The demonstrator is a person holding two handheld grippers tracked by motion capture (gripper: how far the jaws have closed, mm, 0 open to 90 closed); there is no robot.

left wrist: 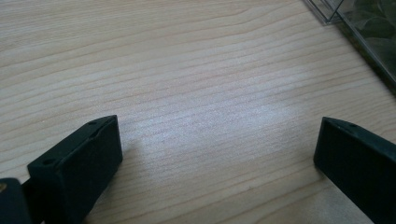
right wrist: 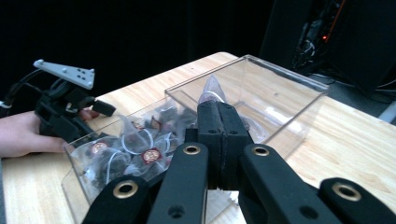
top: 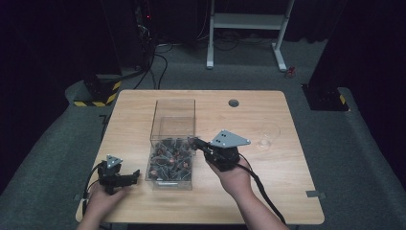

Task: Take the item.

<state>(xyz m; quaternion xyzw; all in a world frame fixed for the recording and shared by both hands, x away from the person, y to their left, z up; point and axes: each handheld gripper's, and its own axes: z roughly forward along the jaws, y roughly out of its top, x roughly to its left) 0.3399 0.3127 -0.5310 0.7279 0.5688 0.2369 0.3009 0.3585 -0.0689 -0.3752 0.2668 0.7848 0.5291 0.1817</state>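
A clear plastic box [top: 174, 101] stands mid-table, its near half heaped with several clear sachets [top: 170, 160] of dark contents with red round tags. My right gripper [top: 194, 142] reaches over the box's right wall. In the right gripper view my right gripper [right wrist: 219, 109] is shut on a clear sachet [right wrist: 211, 91] that sticks up above the jaws, over the box [right wrist: 289, 79] and the heap [right wrist: 140, 149]. My left gripper [top: 136, 173] rests on the table left of the box. Its jaws stand wide apart over bare wood [left wrist: 217, 135], with the box corner [left wrist: 369, 37] at upper right.
A clear empty cup [top: 268, 134] sits on the right part of the table. A round cable hole [top: 233, 102] lies near the far edge. The table's near edge [top: 201, 223] is close to both forearms. A white desk frame [top: 246, 21] stands beyond on the floor.
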